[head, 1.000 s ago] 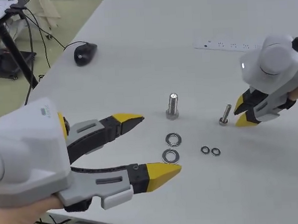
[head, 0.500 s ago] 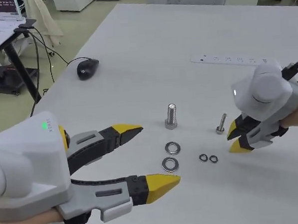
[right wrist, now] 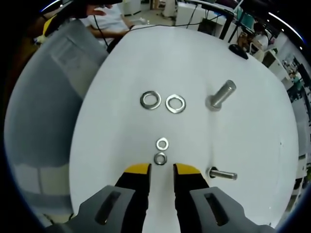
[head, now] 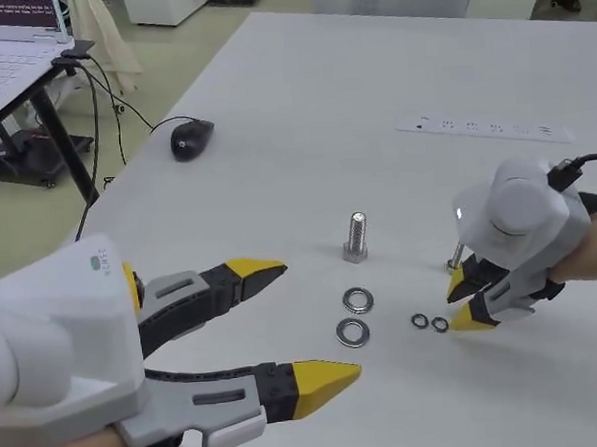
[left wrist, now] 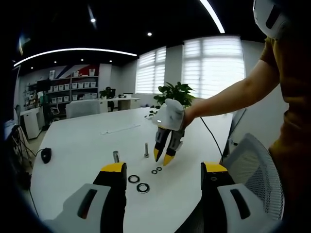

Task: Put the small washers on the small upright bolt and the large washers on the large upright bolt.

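No washer has been put on yet: the left gripper (head: 319, 321) is held wide open, empty; big washers (head: 358, 300) are left flat near the big bolt (head: 356, 236), small washers (head: 420, 320) near the small bolt (right wrist: 222, 174), just beside the barely open, empty right gripper (head: 457, 308).

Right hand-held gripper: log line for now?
right hand-held gripper: open, empty, by two small silver washers | left hand-held gripper: open, empty | two large silver washers: loose | large steel bolt, small steel bolt: bare
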A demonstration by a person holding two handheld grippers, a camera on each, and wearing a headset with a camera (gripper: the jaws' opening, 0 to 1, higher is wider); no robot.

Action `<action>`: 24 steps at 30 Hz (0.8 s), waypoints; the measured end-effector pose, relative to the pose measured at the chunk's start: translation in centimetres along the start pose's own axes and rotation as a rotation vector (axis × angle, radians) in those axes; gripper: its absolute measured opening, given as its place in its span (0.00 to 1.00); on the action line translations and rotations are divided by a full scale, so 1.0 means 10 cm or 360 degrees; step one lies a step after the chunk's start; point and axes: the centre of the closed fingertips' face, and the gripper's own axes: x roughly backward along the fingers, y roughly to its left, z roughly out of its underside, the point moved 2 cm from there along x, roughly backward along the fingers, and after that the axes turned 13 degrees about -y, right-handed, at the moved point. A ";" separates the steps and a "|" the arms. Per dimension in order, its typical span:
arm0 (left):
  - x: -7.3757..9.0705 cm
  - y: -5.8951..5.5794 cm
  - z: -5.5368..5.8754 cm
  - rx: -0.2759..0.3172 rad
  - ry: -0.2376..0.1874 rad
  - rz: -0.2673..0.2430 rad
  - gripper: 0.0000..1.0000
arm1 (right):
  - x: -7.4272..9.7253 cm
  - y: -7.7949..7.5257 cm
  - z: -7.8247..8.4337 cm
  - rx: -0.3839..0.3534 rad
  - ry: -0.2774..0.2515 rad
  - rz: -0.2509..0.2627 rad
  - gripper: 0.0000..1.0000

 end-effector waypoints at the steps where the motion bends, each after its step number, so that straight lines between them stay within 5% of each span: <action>1: 0.00 0.00 0.00 0.0001 -0.0002 -0.0003 0.61 | -0.02 0.00 0.01 0.0001 0.0008 -0.0007 0.19; 24: -0.05 0.04 -0.01 0.0017 -0.0015 -0.0010 0.61 | -0.14 0.02 0.05 -0.0026 0.0040 -0.0071 0.19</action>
